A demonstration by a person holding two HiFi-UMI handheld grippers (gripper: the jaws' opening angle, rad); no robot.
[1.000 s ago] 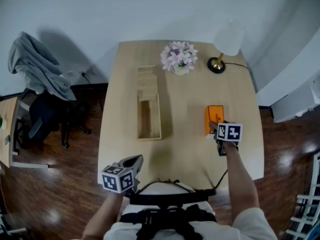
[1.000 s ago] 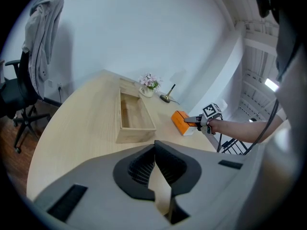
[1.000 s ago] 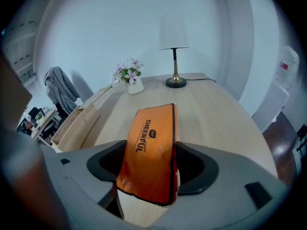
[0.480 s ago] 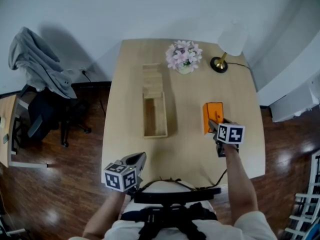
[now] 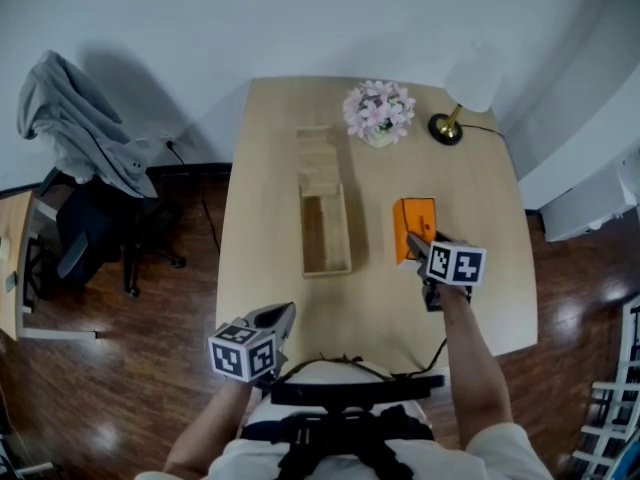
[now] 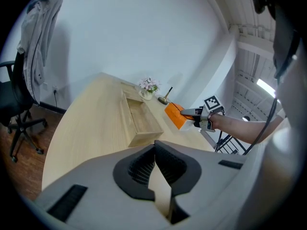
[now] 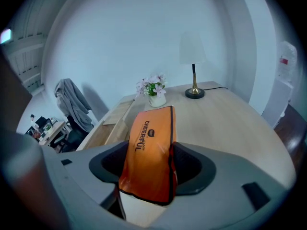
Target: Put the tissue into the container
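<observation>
Light wood table (image 5: 270, 168) on a dark wood floor (image 5: 100, 388), far edge against a white wall (image 5: 300, 18). Taking 12 o'clock as straight away from us, a chair (image 5: 90, 238) with a grey garment (image 5: 80, 133) draped on it stands off the table at 9 o'clock. A flower pot (image 5: 379, 113) sits at the table's 12 o'clock edge, with a lamp (image 5: 468, 83) at 1 o'clock, its cable running off the right edge.

The wooden container (image 5: 325, 230) lies mid-table, long axis 12 to 6, open top. The orange tissue pack (image 5: 413, 226) is at the container's 3 o'clock, apart from it and outside it.

We hold the right gripper (image 5: 418, 250) with the forearm stretched out over the table's 4 o'clock area, jaws pointing toward 11. Its jaws are closing with the tissue pack between them. Both pads press the pack's sides, and its near end sits deep in the jaw throat. From the left gripper view the pack looks raised off the table, tilted.

The left gripper (image 5: 282, 316) hangs at the table's 6 o'clock edge, close to our body, pointing toward 1. Its jaw tips are together, nothing in them.
</observation>
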